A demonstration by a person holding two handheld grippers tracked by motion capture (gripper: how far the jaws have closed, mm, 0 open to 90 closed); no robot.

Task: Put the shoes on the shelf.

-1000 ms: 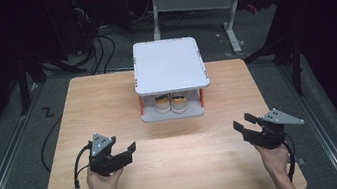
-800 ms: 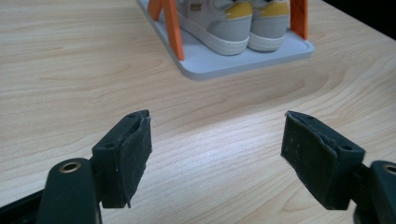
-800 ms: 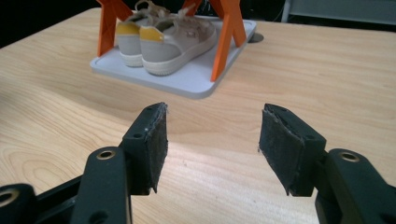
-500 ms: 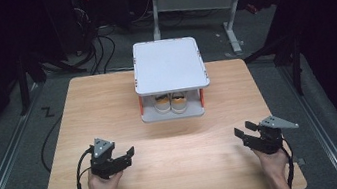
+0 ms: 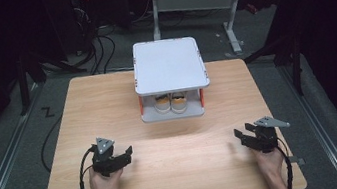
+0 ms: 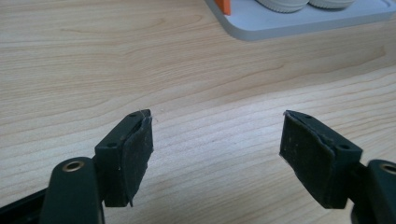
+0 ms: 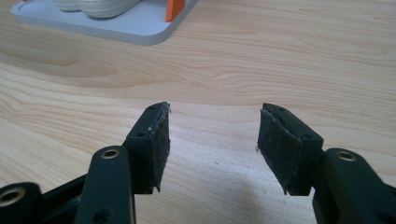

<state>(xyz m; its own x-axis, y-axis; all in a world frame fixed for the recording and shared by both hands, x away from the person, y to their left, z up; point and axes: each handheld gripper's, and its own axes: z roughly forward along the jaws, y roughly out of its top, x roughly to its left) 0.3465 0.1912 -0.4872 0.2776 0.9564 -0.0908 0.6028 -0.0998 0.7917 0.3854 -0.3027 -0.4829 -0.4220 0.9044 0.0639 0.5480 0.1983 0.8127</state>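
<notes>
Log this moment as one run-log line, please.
left gripper: open, empty, low over table | right gripper: open, empty | pair of shoes: on lower shelf of small white rack, untouched

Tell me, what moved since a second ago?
Both hands pulled back toward the person's edge of the table: the left gripper and right gripper slid away from the shoe rack, jaws open, holding nothing. The rack and the shoes stayed put.

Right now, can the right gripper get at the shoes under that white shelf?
Probably yes: the right gripper is open, bare table lies ahead, and the shoes face the shelf's open front, though headroom looks tight.
</notes>
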